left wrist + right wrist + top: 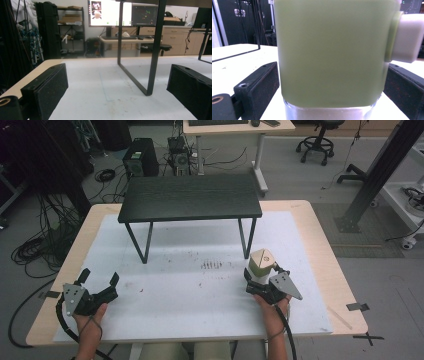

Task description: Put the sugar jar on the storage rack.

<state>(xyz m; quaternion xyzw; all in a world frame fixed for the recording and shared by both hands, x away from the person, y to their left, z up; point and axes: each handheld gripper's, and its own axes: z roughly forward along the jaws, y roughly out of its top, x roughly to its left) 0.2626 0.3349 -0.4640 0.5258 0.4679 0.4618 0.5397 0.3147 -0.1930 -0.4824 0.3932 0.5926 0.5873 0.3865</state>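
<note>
A green-topped container with a clear lower body is seen standing upright on the white mat that covers the counter, at the right of the high view, just in front of the right front leg of a small black table; the right gripper is set against its near side, held by the person's right hand. In the right gripper view the container is shown between the two jaws, its green upper part very close to the camera and a white side piece projecting from it; the jaws are spread on either side of it, and a gap is visible at the left jaw, so no pinch is seen; contact at the right jaw cannot be told. The left gripper is held low over the mat at the left, well apart from the container, with its jaws spread wide and nothing between them; in the left gripper view a black table leg is seen ahead of them.
</note>
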